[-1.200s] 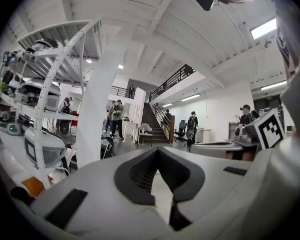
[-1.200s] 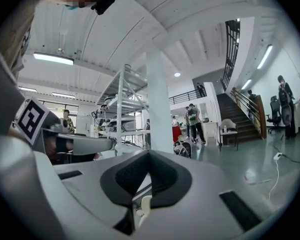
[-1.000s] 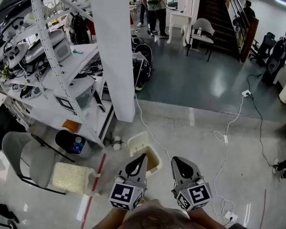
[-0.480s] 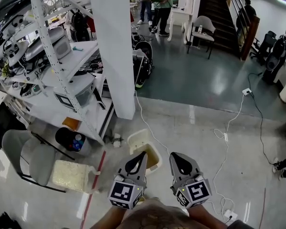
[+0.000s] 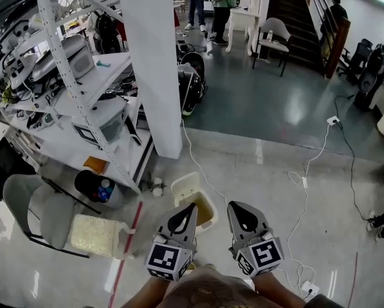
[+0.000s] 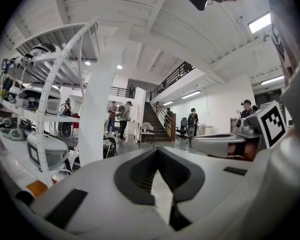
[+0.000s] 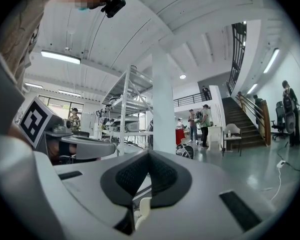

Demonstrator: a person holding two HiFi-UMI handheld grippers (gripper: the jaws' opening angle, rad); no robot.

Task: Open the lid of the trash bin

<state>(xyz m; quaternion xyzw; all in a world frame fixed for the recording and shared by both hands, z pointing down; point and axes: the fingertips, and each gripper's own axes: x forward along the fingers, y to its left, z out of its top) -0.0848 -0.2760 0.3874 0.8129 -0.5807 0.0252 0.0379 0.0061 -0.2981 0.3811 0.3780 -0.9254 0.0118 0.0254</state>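
A cream trash bin (image 5: 186, 188) stands on the grey floor just ahead of me, below the white pillar. Its brownish inside (image 5: 205, 211) shows beside a pale flat panel on its far side; I cannot tell how the lid stands. My left gripper (image 5: 190, 209) hangs over the bin's near edge, jaws shut with nothing between them. My right gripper (image 5: 237, 206) sits just right of the bin, also shut and empty. In the left gripper view the left gripper (image 6: 157, 151) points level into the room, and so does the right gripper (image 7: 148, 154) in its own view; the bin is hidden in both.
A white pillar (image 5: 153, 69) rises behind the bin. A metal shelf rack (image 5: 83, 95) with equipment fills the left. A black round bin (image 5: 94, 188), a grey chair (image 5: 34, 213) and a pale cushion (image 5: 97, 235) lie left. A white cable (image 5: 307, 191) runs across the floor at right.
Both grippers stay nearly where they were, shut throughout. The head view has shifted slightly, and the people at the far end have moved a little.
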